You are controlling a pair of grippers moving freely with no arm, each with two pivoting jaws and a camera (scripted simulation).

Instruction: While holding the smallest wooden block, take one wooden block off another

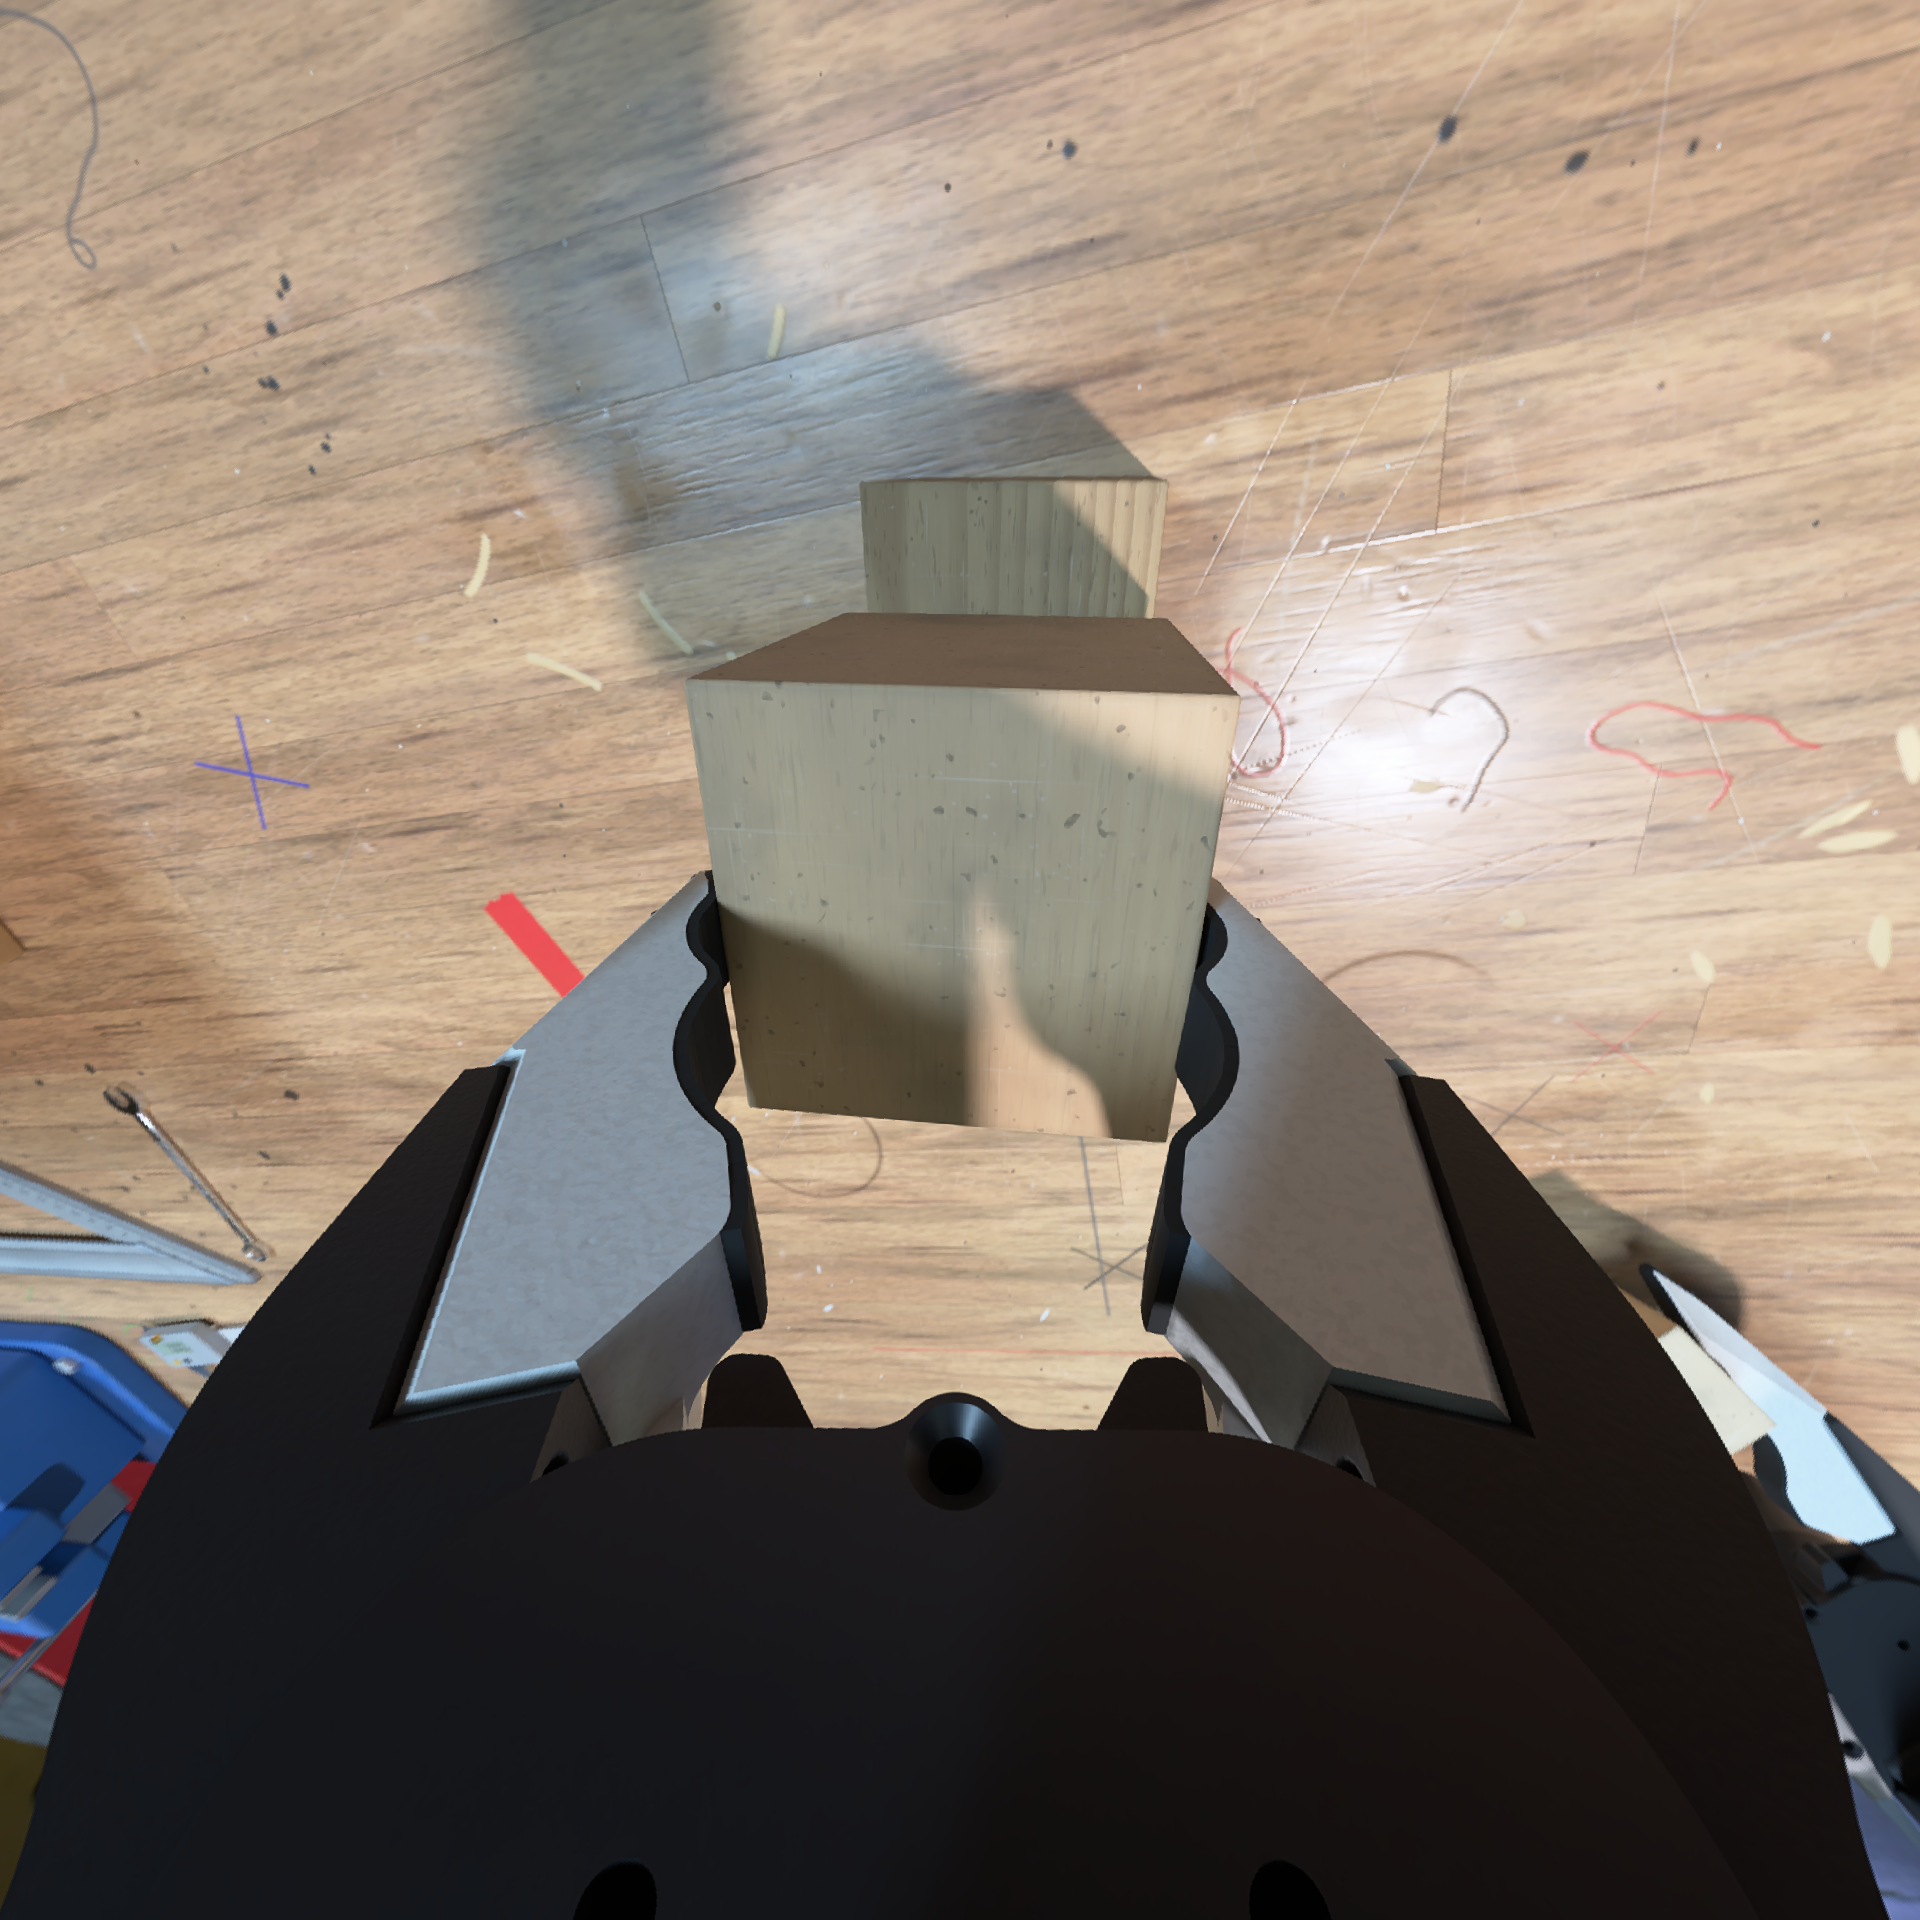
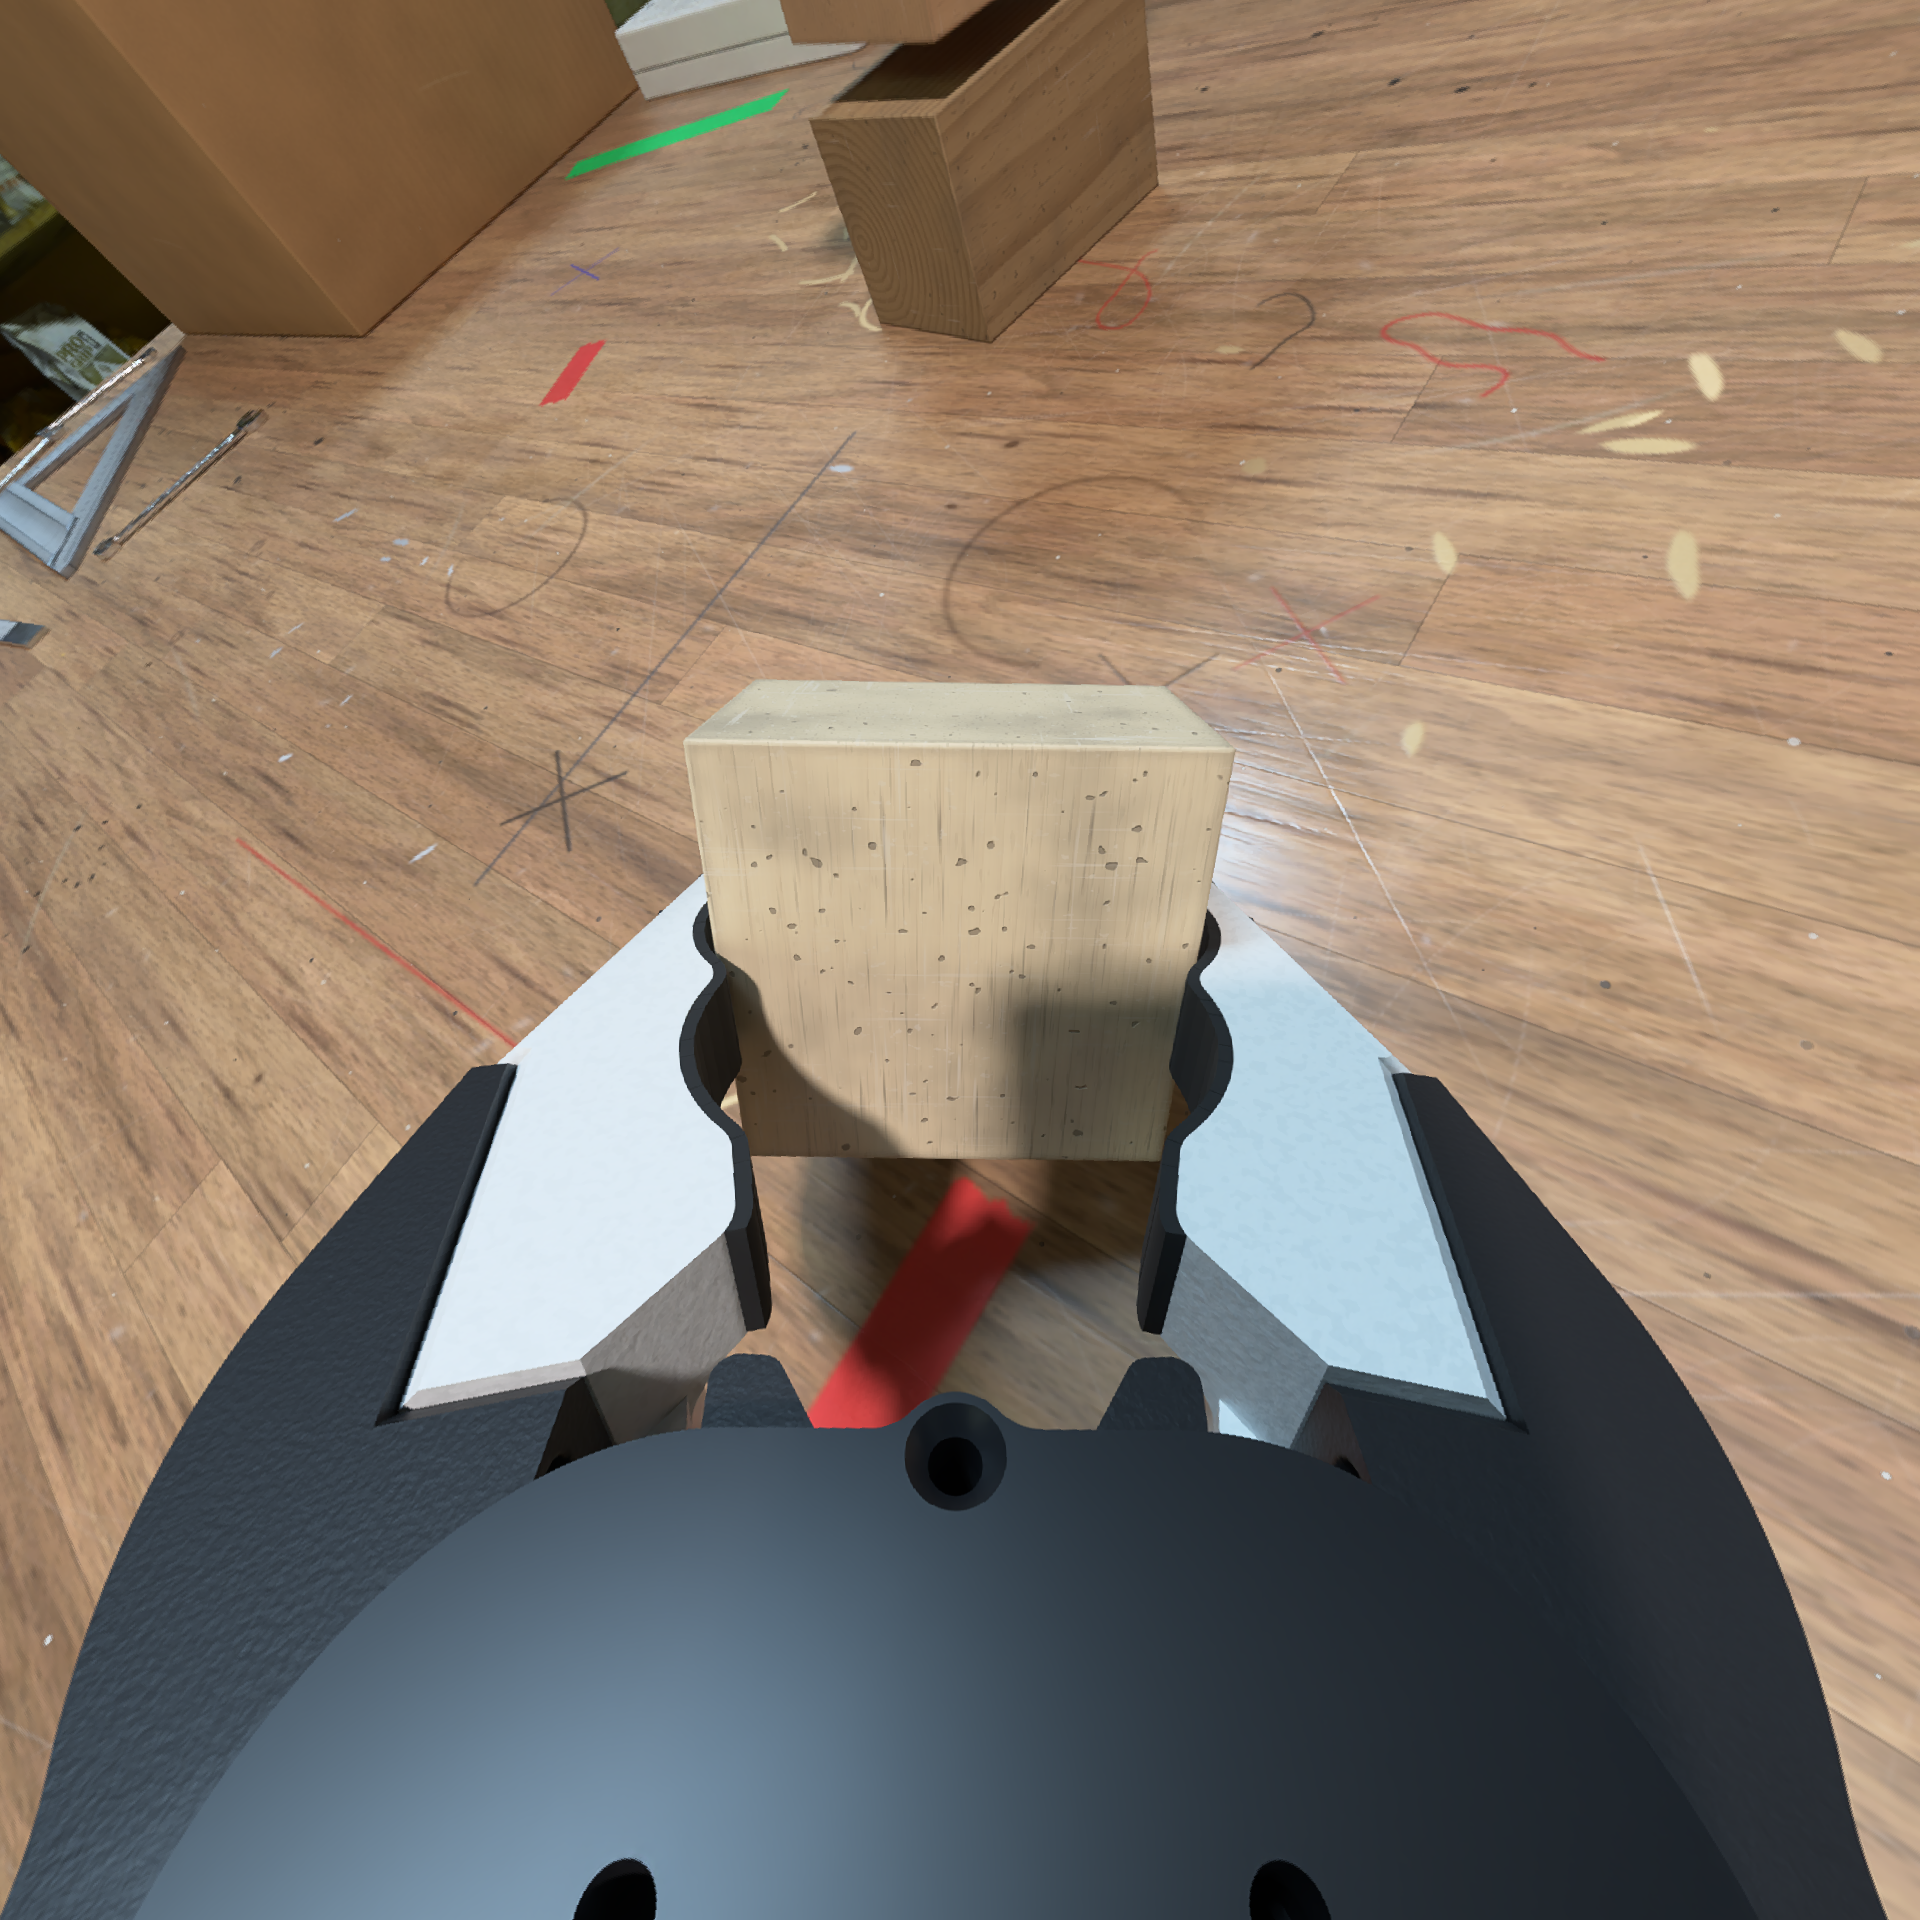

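Left gripper (image 1: 958, 997) clamping a pale speckled wooden block (image 1: 961, 883) between both fingers, lifted clear above a second block (image 1: 1013, 545) resting on the scuffed plank desk (image 1: 1455, 312). Right gripper (image 2: 956, 1023) gripping another pale speckled block (image 2: 956, 914), hovering over a red tape strip (image 2: 914, 1309) nearer the desk's front edge. Lying toward the far edge in the right wrist view: a darker grained wooden block (image 2: 987, 197), a green tape strip (image 2: 675, 135) and a large cardboard box (image 2: 312, 135) at the far left corner.
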